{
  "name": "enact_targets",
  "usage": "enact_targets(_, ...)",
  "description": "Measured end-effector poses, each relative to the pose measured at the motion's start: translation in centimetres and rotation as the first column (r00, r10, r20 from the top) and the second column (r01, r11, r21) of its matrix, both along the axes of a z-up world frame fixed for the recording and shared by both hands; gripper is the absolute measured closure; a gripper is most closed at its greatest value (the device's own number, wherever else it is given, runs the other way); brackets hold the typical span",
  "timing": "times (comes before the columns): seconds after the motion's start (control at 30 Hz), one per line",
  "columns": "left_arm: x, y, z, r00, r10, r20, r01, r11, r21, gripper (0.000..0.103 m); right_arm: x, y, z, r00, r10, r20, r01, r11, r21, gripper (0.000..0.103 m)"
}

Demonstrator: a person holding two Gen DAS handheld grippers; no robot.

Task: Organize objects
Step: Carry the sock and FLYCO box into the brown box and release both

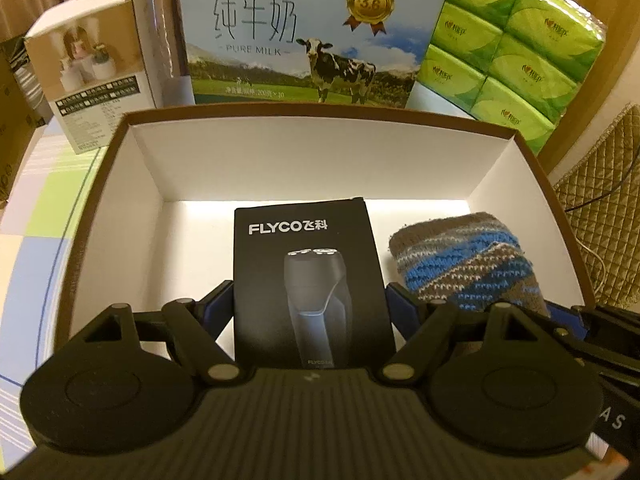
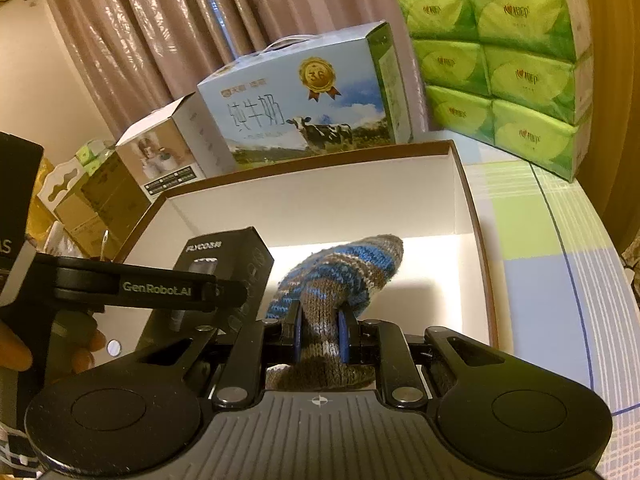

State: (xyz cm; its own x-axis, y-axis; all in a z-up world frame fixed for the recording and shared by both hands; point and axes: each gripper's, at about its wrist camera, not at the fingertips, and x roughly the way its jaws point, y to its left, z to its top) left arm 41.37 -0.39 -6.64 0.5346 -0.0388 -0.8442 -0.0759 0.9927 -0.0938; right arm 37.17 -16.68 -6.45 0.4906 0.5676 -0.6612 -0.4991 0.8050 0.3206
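A brown-rimmed box with white inside (image 1: 304,148) stands in front of me; it also shows in the right wrist view (image 2: 460,200). My left gripper (image 1: 310,300) is shut on a black FLYCO shaver box (image 1: 308,276), held upright inside the open box; the shaver box also shows in the right wrist view (image 2: 236,256). My right gripper (image 2: 319,326) is shut on a knitted blue, brown and white striped sock (image 2: 344,272), held inside the box just right of the shaver box. The sock also shows in the left wrist view (image 1: 468,260).
Behind the box stand a pure milk carton (image 1: 308,36), a small white product box (image 1: 92,76) on the left and a stack of green tissue packs (image 1: 516,48) on the right. A checked tablecloth (image 2: 536,240) covers the table. A quilted cushion (image 1: 600,208) lies at far right.
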Motion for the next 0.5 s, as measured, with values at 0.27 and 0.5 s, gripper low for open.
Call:
enact_targets(0.27,0.6,0.7,-0.3,1.0,0.001,-0.011,-0.001,1.0,-0.023,0.028,0.5,0.7,-0.1,1.0,-0.01,0.003,0.01,1.0,-0.001,0.089)
enact_targets(0.5,-0.1,1.7,0.1,1.0,0.004,-0.027,-0.004,1.0,-0.011,0.023,0.5,1.1,-0.5,1.0,-0.013,0.012,0.014,1.0,-0.026,0.06)
